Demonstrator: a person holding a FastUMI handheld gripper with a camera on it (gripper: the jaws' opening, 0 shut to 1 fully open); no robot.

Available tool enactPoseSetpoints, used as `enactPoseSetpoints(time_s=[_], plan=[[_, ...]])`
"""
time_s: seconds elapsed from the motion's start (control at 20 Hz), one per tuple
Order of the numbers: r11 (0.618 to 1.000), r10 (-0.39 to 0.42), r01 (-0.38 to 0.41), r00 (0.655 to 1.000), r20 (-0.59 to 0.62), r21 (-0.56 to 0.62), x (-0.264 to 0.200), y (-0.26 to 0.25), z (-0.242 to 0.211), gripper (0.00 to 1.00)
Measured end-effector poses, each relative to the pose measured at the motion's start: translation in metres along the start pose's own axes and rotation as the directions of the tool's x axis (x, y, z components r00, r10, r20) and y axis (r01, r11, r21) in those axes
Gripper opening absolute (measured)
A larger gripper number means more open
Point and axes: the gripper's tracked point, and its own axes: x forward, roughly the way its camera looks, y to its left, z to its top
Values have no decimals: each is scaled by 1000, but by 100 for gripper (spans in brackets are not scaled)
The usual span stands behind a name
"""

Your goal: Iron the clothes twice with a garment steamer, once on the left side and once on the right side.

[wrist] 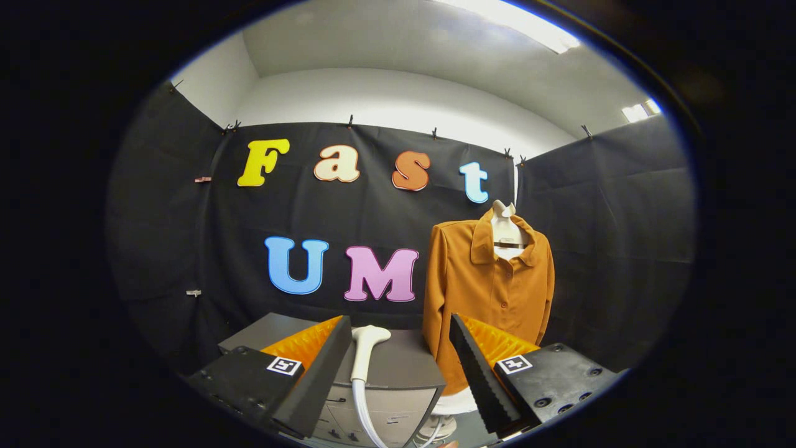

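An orange button-up shirt (491,292) hangs on a white mannequin form (505,231) against the black cloth wall, beyond my right finger. A white garment steamer head (367,348) stands upright on a grey cabinet (398,367), its white hose (362,410) curving down in front of the drawers. My gripper (401,367) is open, and the steamer sits just ahead between the two fingers, nearer the left one. Neither finger touches it.
The grey cabinet has drawers on its front face (367,417). Black cloth walls close the booth at the back and both sides. The mannequin's white base (457,404) stands beside the cabinet, below the shirt.
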Motion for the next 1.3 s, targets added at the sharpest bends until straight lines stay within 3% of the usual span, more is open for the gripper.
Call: enactPoseSetpoints(time_s=[0.35,0.6,0.95,1.3], plan=[[998,53,-54,998,36,34,0,18,6,98],[991,130,-125,981,-146,42,36,41,-49,98],[983,181,-172,915,-361,57,95,74,-149,98],[991,130,-126,848,-513,44,152,91,-240,99]])
